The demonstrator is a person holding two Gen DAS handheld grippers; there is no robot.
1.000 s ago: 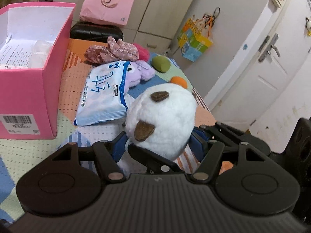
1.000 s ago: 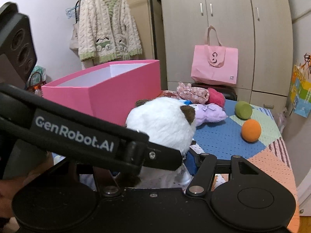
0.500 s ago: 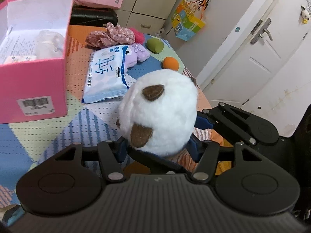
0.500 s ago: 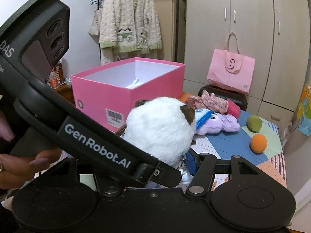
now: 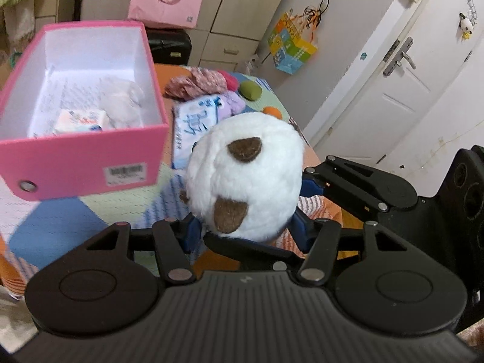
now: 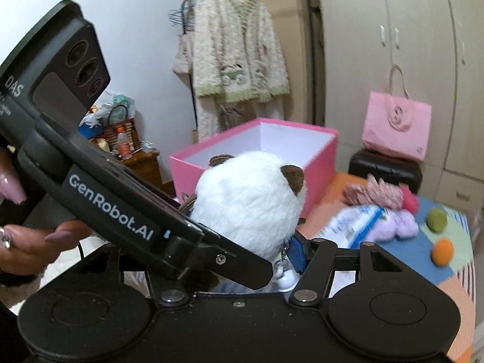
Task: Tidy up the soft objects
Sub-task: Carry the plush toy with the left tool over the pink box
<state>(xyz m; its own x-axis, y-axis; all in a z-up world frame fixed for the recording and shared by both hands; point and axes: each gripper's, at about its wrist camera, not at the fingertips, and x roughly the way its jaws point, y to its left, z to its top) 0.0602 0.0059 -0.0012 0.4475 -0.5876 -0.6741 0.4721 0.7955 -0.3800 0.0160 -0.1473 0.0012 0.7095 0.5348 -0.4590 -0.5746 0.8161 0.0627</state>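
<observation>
White plush toy [image 5: 245, 178], brown felt patches, held above the desk [image 5: 115, 208], just right of pink box [image 5: 81, 157] near corner. Left gripper [image 5: 246, 227] pinching plush low on both sides w/ blue pads. Right gripper [image 6: 242, 251] also clamped on plush from the opp. side; its blue pad [image 6: 298, 254] pressed into fur, other finger hidden behind left unit. Box open; contains small packet [image 5: 81, 119] and pale soft item, blurred. On desk beyond plush: wipes pack [image 5: 193, 124], purple plush [image 5: 233, 104], floral fabric [image 5: 199, 83], green ball [image 5: 250, 89], orange ball [image 5: 272, 111]. Pink tote [image 6: 396, 124] at rear.
</observation>
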